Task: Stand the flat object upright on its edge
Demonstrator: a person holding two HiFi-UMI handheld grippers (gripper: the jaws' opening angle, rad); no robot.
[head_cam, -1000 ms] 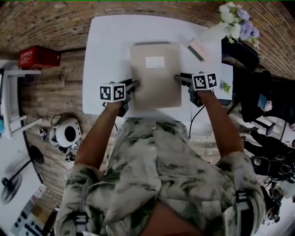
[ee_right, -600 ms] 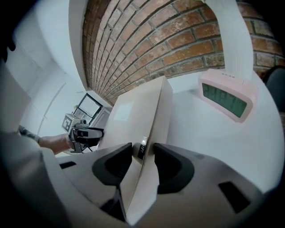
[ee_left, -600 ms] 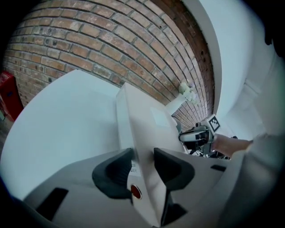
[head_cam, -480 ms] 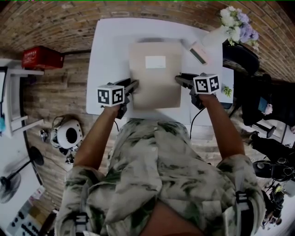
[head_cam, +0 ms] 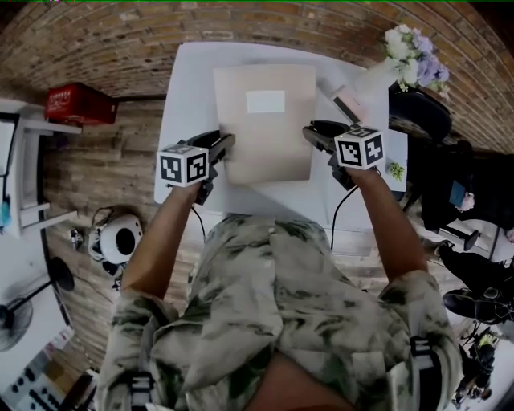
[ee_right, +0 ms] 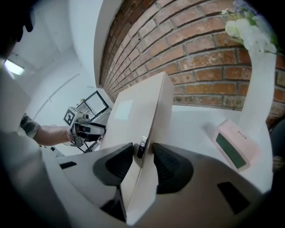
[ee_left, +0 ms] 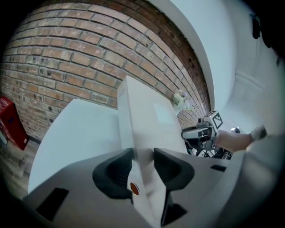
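Right tool (ee_right: 143, 156) closing on tilted folder (ee_right: 135, 111)

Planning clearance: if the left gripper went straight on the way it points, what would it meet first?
The flat box, already clamped in the left gripper; it stretches straight ahead from the jaws.

The flat box (head_cam: 265, 136) is matt cardboard, the table (head_cam: 183, 96) smooth white, the wall (head_cam: 241, 20) rough brick.

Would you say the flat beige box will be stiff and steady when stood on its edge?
Probably stiff: the beige box, pinched only at its side edges, shows no sag. Likely light for its size, being so thin. It may tip easily upright, its edge being narrow against its broad face.
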